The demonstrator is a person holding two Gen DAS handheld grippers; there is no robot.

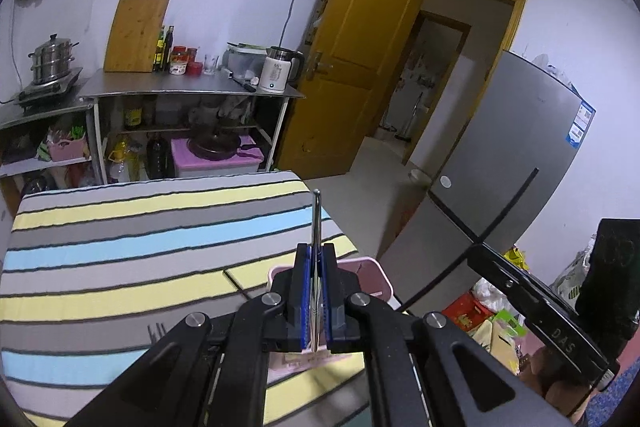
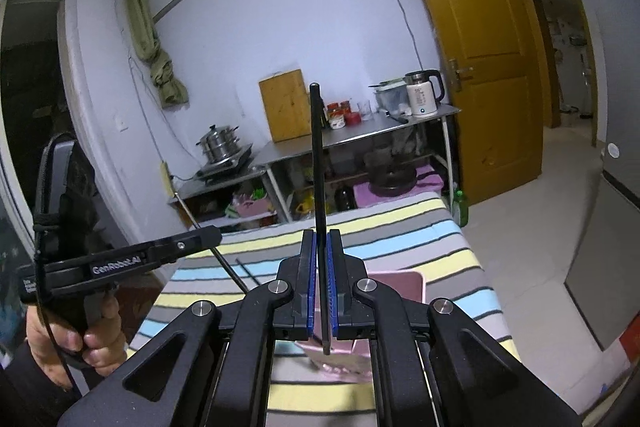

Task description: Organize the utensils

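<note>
My left gripper (image 1: pixel 317 259) is shut on a thin silver utensil handle (image 1: pixel 316 223) that sticks forward over the striped tabletop (image 1: pixel 120 247). A pink box (image 1: pixel 370 273) lies just under and behind the fingers. A dark fork (image 1: pixel 157 334) lies on the cloth to the left. My right gripper (image 2: pixel 320 247) is shut on a long black utensil (image 2: pixel 318 155) held upright above the pink box (image 2: pixel 400 285). The left gripper (image 2: pixel 132 259) shows in the right wrist view, with its silver utensil (image 2: pixel 208 239) slanting down across the table (image 2: pixel 440 247).
A steel counter (image 1: pixel 180 83) with a cutting board (image 1: pixel 134 35), bottles, jars and a kettle (image 1: pixel 278 69) stands behind the table. A pot (image 1: pixel 52 61) sits on a stove at left. A grey fridge (image 1: pixel 500 155) and an open yellow door (image 1: pixel 360 51) are to the right.
</note>
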